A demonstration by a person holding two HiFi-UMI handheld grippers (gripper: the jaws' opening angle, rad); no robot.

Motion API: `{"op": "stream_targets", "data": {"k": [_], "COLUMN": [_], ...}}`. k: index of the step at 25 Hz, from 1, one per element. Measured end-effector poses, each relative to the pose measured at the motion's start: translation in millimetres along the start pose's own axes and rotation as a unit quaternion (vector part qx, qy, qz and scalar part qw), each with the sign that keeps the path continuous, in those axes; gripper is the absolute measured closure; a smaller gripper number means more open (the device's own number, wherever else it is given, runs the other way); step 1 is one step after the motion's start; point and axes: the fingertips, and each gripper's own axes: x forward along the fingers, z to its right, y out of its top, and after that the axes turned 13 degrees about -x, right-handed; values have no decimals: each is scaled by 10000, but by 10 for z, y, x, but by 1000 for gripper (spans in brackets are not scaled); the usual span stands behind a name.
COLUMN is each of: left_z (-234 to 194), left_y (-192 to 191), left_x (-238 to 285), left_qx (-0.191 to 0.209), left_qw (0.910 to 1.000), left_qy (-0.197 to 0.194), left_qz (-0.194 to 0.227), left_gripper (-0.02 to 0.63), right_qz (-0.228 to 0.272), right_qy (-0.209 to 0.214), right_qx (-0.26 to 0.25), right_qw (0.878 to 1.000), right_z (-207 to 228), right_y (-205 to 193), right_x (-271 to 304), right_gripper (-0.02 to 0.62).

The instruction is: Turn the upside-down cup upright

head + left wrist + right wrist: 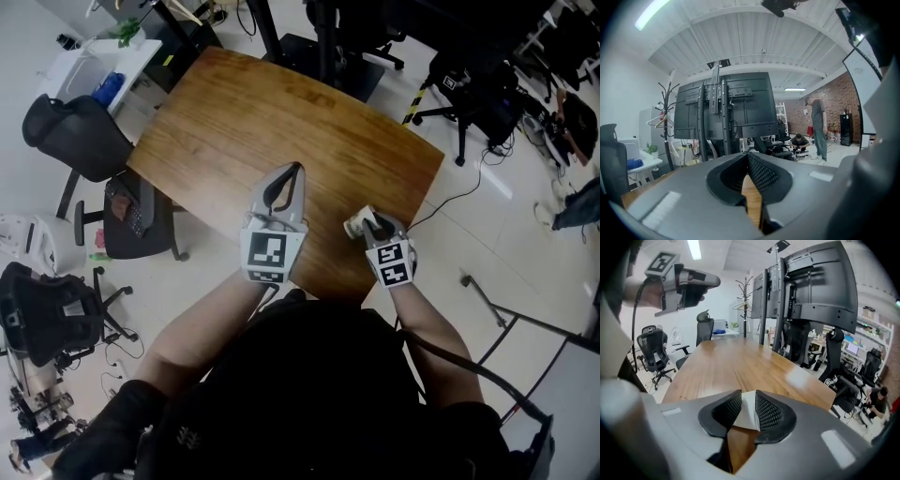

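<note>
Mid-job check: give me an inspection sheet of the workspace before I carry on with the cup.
Surface: wooden table, bare apart from the cup.
Job's things: white cup near the table's near edge, in the right gripper; upright or not, cannot tell.
Clutter: nothing seen on the table.
Grippers: left gripper raised, jaws together, empty; right gripper jaws closed on the cup.
Cables: black cable beside the right forearm.
Surroundings: office chairs, black screen stand, coat rack.
</note>
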Motion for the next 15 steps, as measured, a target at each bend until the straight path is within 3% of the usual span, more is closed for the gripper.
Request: {"op": "stream_targets", "data": {"k": [9,15], "left_z": [23,13], "left_y": [46,175], "left_x": [-3,-13], "left_qx": [-234,-315], "left_qw": [9997,9992], "left_qy": [39,53], "left_qz": [94,247], "left_gripper": [606,606], "right_qz": [-119,-286], "right_qy": [72,146], "right_qx": [-1065,-1320], "right_qw": [9942,9907], "right_z": [-145,-253], "right_y": [232,178], "right_x": [-68,-10], "right_gripper": [559,581]}}
